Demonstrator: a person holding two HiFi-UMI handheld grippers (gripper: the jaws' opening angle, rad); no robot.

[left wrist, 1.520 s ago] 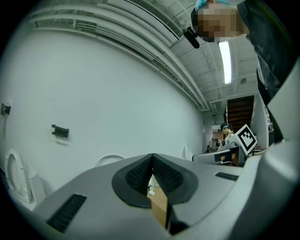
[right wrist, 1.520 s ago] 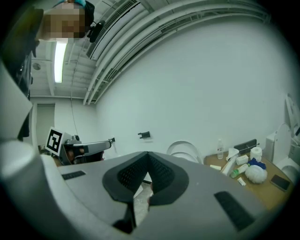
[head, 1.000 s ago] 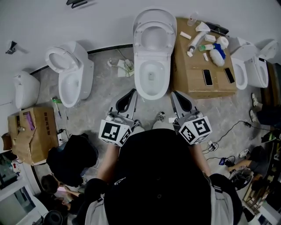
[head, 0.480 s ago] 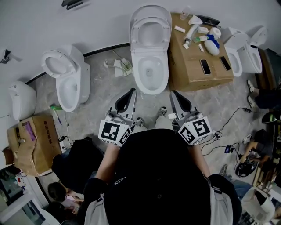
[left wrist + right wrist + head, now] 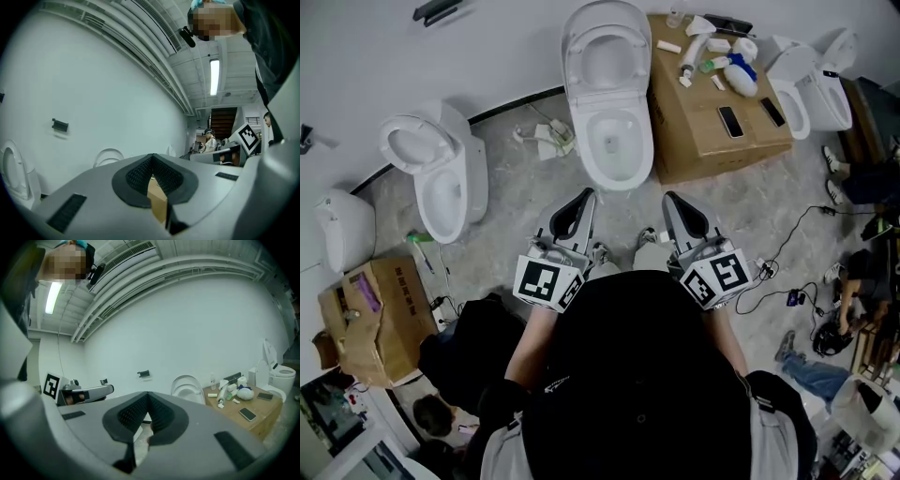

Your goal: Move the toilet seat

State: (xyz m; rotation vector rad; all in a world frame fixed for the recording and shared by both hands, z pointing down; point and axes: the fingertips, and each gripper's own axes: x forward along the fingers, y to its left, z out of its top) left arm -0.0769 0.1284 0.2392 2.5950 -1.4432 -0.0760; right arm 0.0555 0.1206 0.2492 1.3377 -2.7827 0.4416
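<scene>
A white toilet (image 5: 610,131) stands against the wall ahead of me, its seat and lid (image 5: 607,52) raised against the wall; the raised seat (image 5: 187,386) also shows in the right gripper view. My left gripper (image 5: 574,211) and right gripper (image 5: 682,214) are held side by side above the floor, a short way in front of the bowl and touching nothing. Both are shut with nothing between the pads. In the left gripper view the shut left gripper (image 5: 152,165) points up toward the wall.
A cardboard box (image 5: 712,141) right of the toilet carries bottles, a cloth and two phones (image 5: 730,121). Another toilet (image 5: 438,173) stands to the left, one more (image 5: 806,80) at far right. A box (image 5: 370,319) and people are at lower left. Cables (image 5: 787,281) lie on the floor.
The view has shifted: the toilet and the cardboard box now sit higher and further left in the head view. Both grippers stay shut and in the same place before me.
</scene>
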